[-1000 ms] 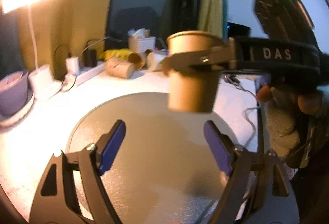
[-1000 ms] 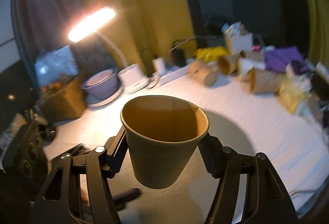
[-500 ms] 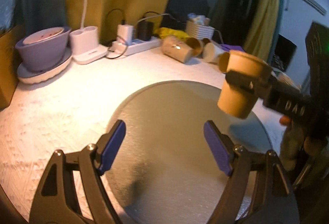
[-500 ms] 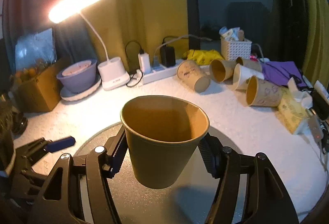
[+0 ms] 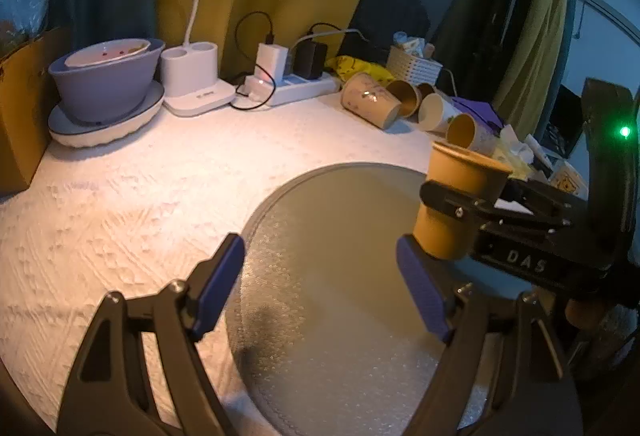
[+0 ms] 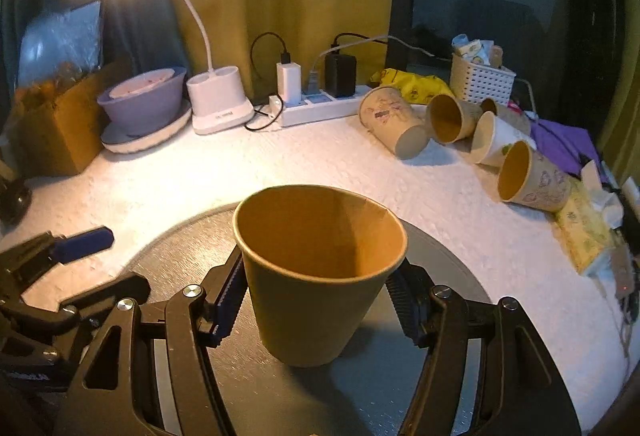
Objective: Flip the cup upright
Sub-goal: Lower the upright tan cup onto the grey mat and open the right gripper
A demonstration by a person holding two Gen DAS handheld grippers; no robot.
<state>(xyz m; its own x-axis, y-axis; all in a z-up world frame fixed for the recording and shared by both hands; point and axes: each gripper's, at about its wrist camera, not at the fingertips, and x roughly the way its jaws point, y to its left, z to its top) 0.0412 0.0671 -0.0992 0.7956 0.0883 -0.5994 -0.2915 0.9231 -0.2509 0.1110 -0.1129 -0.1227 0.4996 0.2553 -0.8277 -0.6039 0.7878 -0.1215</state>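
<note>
- Right gripper (image 6: 316, 300) jaws clamped on brown paper cup (image 6: 320, 268), mouth up, just above round grey mat (image 6: 448, 244), seemingly ready for setting down.
- Left gripper (image 5: 320, 288) jaws wide, empty, near left, leaving mat free.

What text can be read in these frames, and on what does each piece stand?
"DAS": on the right gripper body, left wrist view.
Lamp base: a small dark label, too small to read.
Printed cups: pictures and marks, no legible words.
Yellow packet: print too blurred to read.
Brown cup in the jaws: no text.
</note>
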